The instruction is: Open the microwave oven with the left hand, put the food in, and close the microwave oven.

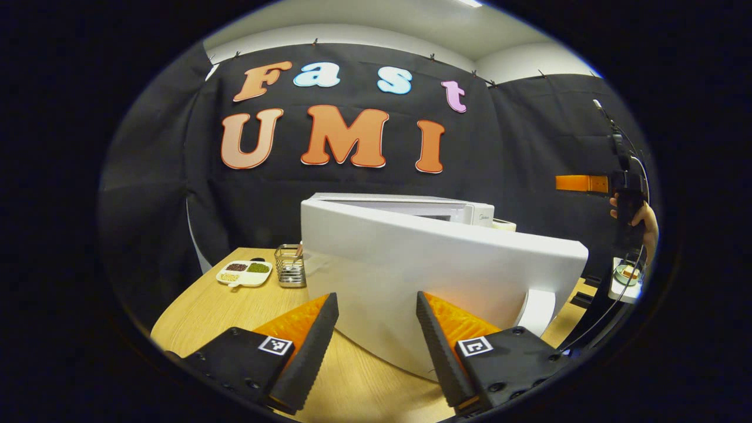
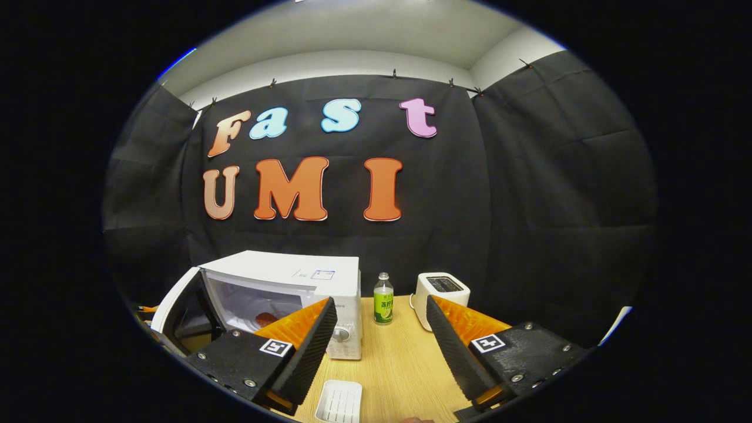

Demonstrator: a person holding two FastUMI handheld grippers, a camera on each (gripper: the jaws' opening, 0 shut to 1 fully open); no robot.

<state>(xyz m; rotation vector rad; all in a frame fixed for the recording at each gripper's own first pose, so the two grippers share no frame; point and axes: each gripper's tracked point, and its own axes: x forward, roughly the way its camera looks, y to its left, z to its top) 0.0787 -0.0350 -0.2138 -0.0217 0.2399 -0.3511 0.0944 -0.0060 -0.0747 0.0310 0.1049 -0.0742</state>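
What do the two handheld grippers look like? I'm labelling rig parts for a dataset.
Left gripper and right gripper look alike: two wedge-shaped fingers with ribbed inner pads, mounted on dark bolted blocks, each bearing a small square black-and-white marker. Thin cables hang from the far gripper in the left gripper view.

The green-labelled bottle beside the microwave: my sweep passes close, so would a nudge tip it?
The bottle is tall on a narrow base, so a high knock probably topples it. It looks like light plastic, and being round, it would likely roll across the table.
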